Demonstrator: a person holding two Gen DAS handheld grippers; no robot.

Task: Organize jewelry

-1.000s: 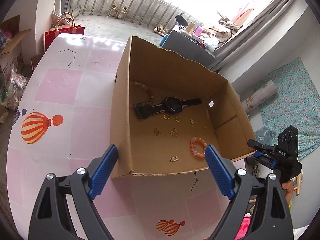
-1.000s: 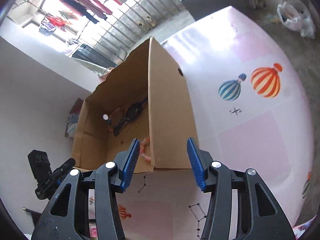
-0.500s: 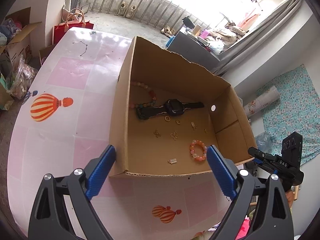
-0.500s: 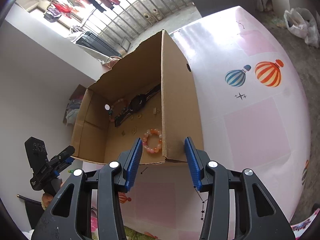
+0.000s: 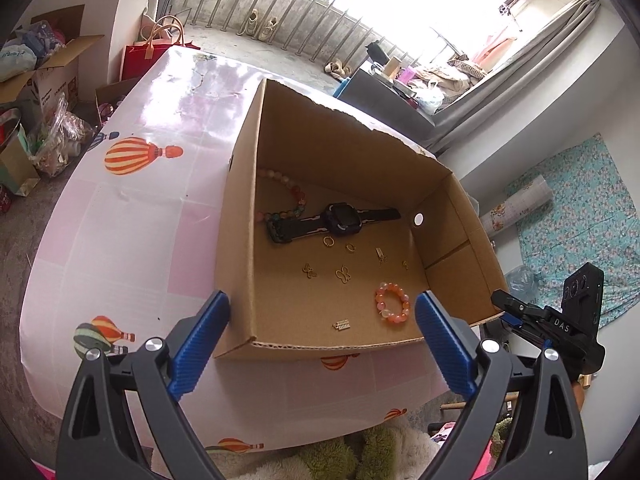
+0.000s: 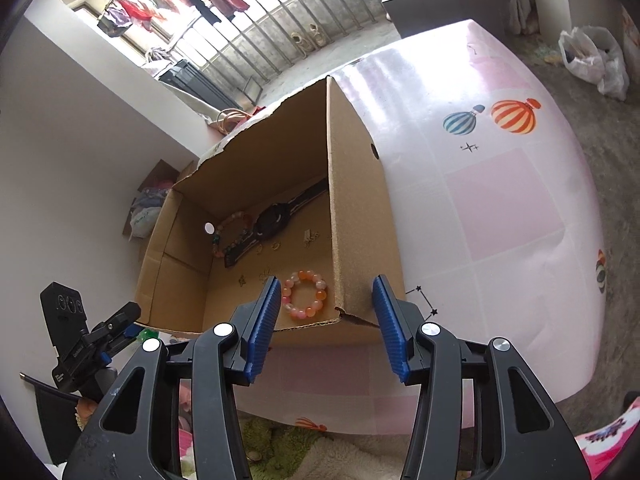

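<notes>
The left gripper (image 5: 322, 334) hangs above the near edge of the table (image 5: 120, 232) with its blue fingers (image 5: 200, 344) spread wide and nothing between them. The right gripper (image 6: 325, 322) is spread less wide, also empty; its fingers (image 6: 262, 326) frame the near corner of the cardboard box (image 6: 360, 216) without touching it, as far as the view shows.

The box (image 5: 236, 248) stands open on the pink tablecloth printed with hot-air balloons (image 5: 134, 156). All the jewelry lies loose on its floor. Nearest the front wall is a small gold clasp (image 5: 342, 324), and just beyond it to the right an orange and pink bead bracelet (image 5: 392, 305), which in the right wrist view (image 6: 305, 294) sits close behind the near corner. Further in lie two gold butterfly charms (image 5: 343, 275), side by side and apart. Past them are two small gold rings (image 5: 329, 241), a gold pendant (image 5: 381, 255) and a tiny gold piece (image 5: 405, 265) near the right wall. Behind these a black watch (image 5: 334, 222) lies flat with its strap stretched out across the floor. One end of it overlaps a long string of mixed beads (image 5: 286, 192) that curves toward the left wall.

Beyond the table stands a red bag (image 5: 146, 56) on the floor, then a barred window (image 5: 304, 12).
</notes>
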